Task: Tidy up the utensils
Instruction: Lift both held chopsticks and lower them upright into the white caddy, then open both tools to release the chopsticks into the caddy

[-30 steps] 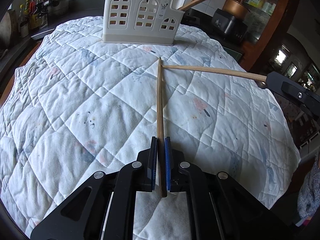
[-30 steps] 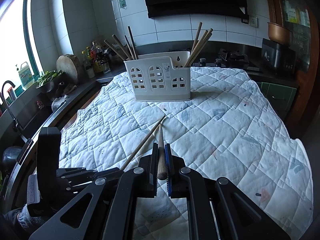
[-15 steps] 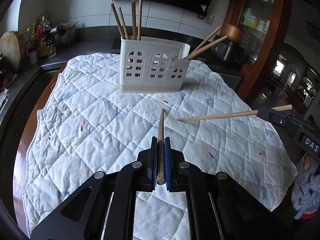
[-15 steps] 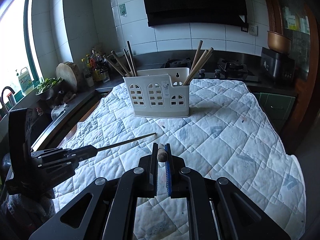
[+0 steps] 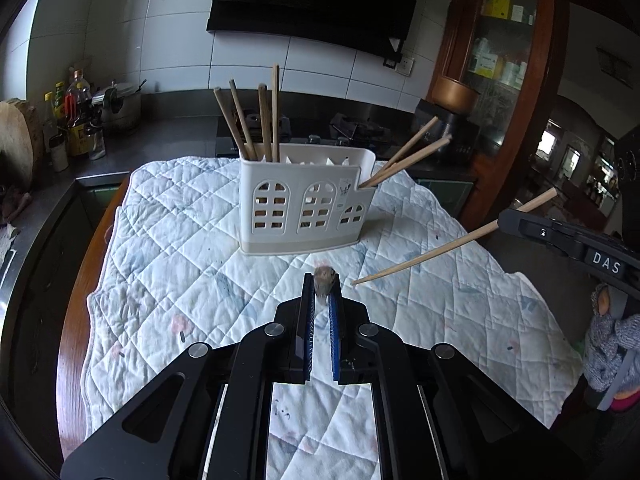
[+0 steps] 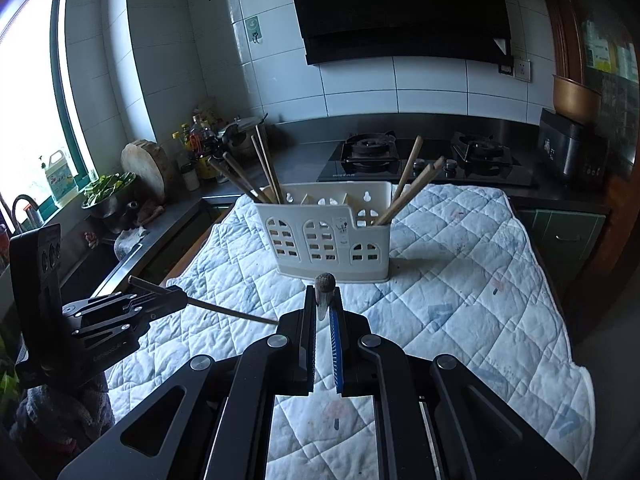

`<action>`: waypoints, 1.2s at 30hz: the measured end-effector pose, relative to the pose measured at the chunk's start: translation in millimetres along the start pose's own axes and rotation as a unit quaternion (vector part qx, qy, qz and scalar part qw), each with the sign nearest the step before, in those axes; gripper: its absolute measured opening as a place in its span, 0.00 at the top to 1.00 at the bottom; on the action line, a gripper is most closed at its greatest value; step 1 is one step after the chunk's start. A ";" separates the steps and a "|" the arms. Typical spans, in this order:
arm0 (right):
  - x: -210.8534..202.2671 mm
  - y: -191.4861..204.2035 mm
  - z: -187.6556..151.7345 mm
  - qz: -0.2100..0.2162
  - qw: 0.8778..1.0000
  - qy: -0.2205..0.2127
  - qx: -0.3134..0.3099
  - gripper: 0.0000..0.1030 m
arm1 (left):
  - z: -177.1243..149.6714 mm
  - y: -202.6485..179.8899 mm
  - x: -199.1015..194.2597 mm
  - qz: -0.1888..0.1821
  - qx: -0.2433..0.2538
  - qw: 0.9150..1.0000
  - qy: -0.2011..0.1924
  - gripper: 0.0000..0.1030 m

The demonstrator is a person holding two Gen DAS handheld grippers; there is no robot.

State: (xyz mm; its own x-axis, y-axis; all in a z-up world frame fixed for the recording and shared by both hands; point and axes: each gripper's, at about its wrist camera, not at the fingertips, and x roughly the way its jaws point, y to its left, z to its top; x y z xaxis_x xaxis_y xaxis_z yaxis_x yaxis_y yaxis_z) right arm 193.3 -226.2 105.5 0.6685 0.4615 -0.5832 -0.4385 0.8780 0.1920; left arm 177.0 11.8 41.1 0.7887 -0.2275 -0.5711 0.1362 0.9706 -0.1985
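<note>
a: wooden chopstick in each gripper, is that right?

b: yes. the left gripper [image 5: 322, 284] has its blue-padded jaws clamped on one chopstick [image 5: 324, 278], which points almost straight at that camera, so only its blunt end shows between the tips. seen from the right wrist view, the same stick [image 6: 224, 307] runs out of the left gripper [image 6: 176, 300] with its thin end slanting down over the quilt.

a: and the other side?

b: the right gripper [image 6: 325, 294] is closed the same way on a second chopstick [image 6: 325, 282], again seen end on. from the left wrist view that stick [image 5: 452, 246] passes through the right gripper [image 5: 508, 222], thick end up and to the right, thin tip down close to the cloth; whether it touches i cannot tell.

a: where is the holder?

b: the white utensil holder [image 5: 306, 204] stands upright on the quilted cloth [image 5: 168, 264], ahead of both grippers. four chopsticks [image 5: 256, 120] stand in its left compartment and two or three more [image 5: 408, 154] lean out of the low right one; the middle part looks bare from here.

a: anything behind?

b: a gas hob [image 6: 424, 156] on the dark counter, bottles [image 5: 72, 120] and a round wooden board [image 6: 146, 164] to the left.
</note>
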 end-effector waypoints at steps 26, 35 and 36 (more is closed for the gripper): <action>30.2 -19.0 132.1 -0.079 0.996 -0.020 -0.048 0.94 | 187.6 -19.5 -3.6 0.070 0.043 0.986 -0.146 0.95; 68.1 -29.0 119.4 -0.073 0.996 0.016 -0.048 0.94 | 188.5 7.2 49.8 0.074 0.004 0.992 -0.104 0.95; 71.3 -29.2 118.1 -0.072 0.996 0.021 -0.048 0.94 | 187.3 8.6 53.9 0.075 0.004 0.992 -0.099 0.95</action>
State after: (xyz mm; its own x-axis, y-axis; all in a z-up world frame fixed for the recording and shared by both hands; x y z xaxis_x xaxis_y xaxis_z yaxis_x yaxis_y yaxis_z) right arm 324.8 -203.9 151.5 0.7042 0.3238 -0.6318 -0.3964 0.9176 0.0284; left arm 333.0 22.7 157.8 0.9030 -0.0603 -0.4253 0.0121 0.9933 -0.1152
